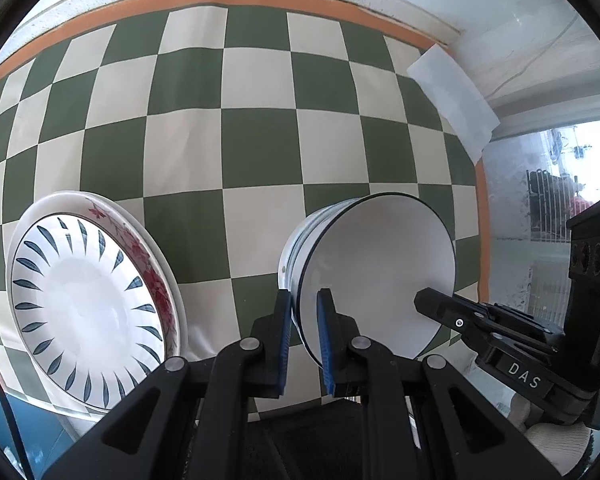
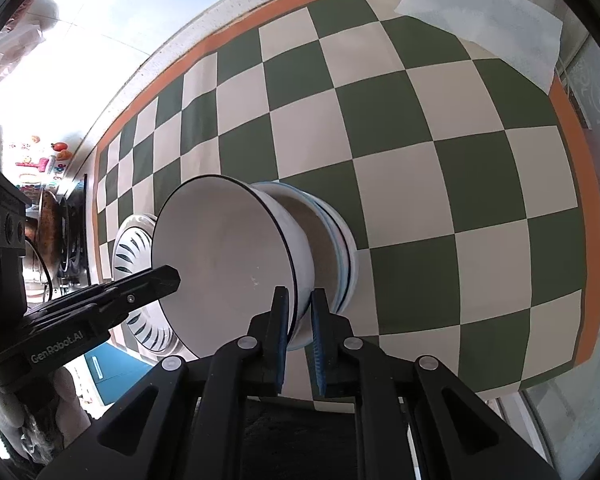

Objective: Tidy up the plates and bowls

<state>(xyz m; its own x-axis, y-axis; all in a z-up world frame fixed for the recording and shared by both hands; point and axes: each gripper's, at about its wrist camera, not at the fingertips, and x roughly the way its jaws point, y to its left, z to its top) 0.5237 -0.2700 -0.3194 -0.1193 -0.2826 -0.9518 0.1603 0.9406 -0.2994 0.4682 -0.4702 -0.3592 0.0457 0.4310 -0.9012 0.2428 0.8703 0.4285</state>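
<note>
A white bowl with a thin black rim [image 1: 380,264] is held from two sides. My left gripper [image 1: 304,296] is shut on its near rim. My right gripper [image 2: 299,292] is shut on the opposite rim of the same bowl [image 2: 228,256]. The bowl is tilted over a stack of blue-rimmed white bowls [image 2: 342,248], and I cannot tell whether it touches them. To the left, a plate with blue leaf marks [image 1: 80,304] lies on a red-flowered plate [image 1: 148,264].
Everything stands on a green and cream checkered cloth [image 1: 260,140] with an orange border. A white paper sheet [image 1: 452,96] lies at the far right corner. The table edge runs close below the plates. Dark cookware [image 2: 56,232] stands beyond the table's left end.
</note>
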